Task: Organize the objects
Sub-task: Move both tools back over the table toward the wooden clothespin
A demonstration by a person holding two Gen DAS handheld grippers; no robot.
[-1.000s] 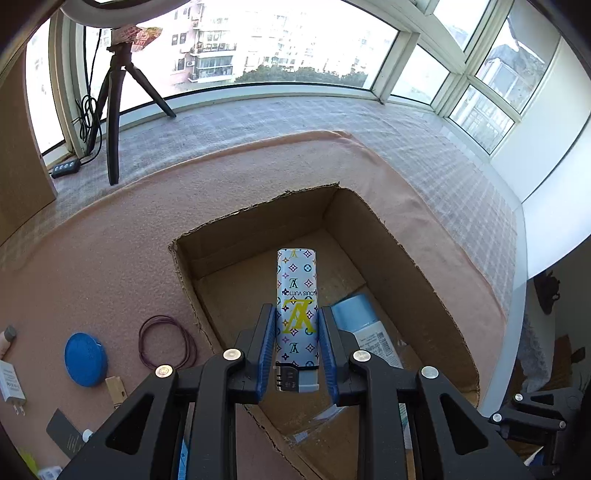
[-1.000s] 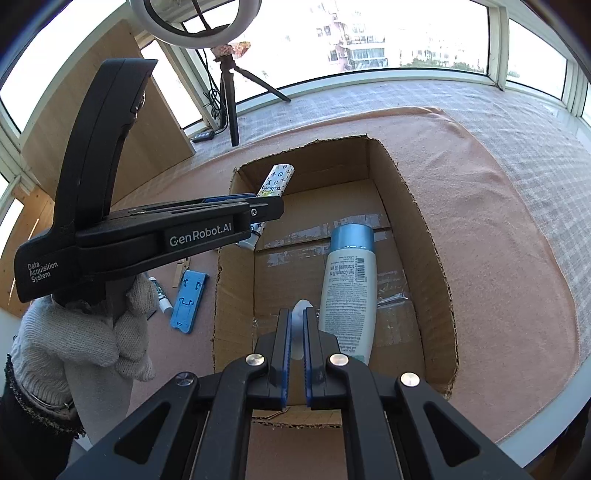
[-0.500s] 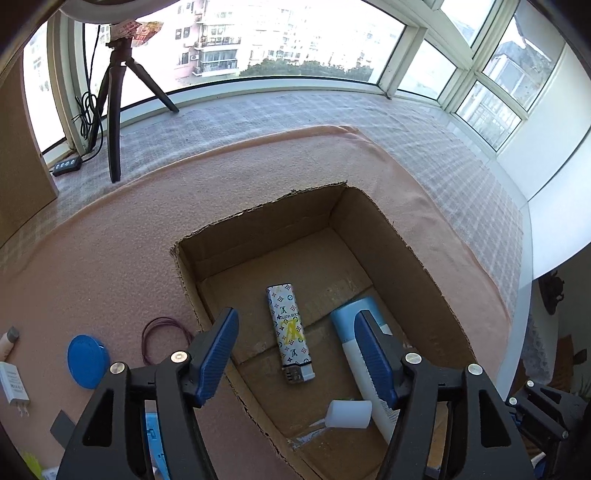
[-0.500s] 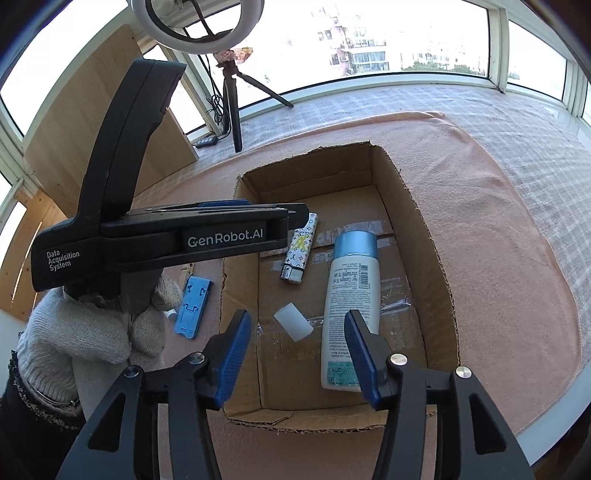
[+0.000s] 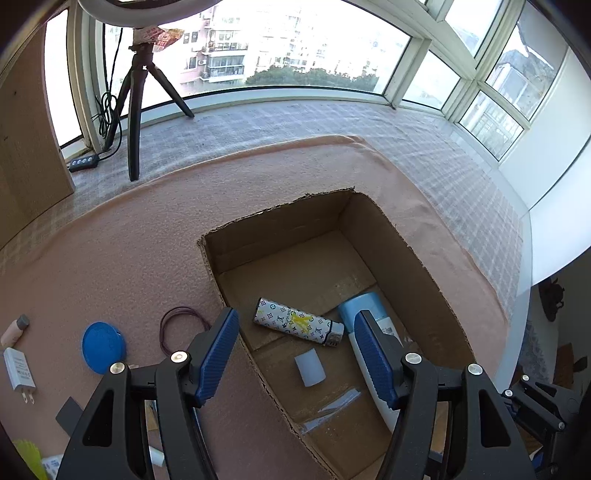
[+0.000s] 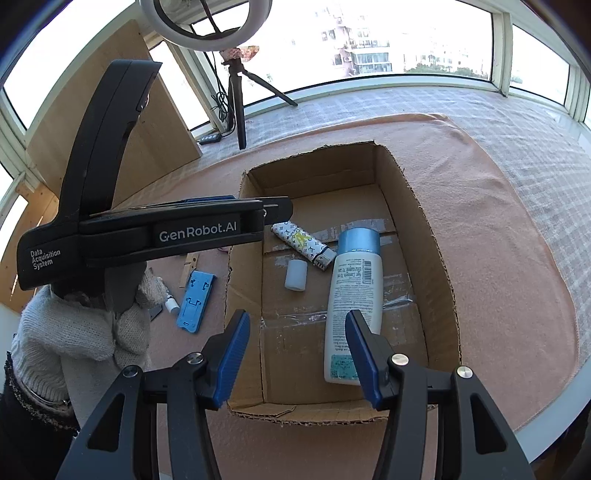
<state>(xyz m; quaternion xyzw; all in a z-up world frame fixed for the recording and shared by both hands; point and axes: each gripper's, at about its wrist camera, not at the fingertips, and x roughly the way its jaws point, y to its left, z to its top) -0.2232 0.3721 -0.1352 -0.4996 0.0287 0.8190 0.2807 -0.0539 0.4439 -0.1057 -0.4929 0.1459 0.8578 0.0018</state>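
The cardboard box point(image 6: 436, 258) at frame centre already held lighter point(image 6: 303, 244), bottle point(image 6: 351, 295) and cap point(image 6: 296, 275); both grippers point(image 5: 295, 354) point(image 6: 295, 347), jaws just opened, gaped empty above, while left-side clutter point(image 5: 103, 347) awaited.

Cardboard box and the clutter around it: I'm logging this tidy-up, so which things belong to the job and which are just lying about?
Part of the job:
cardboard box
patterned lighter
white cap
lotion bottle
blue disc
hair tie
blue stand
charger plug

Just lying about:
tripod
ring light
power strip
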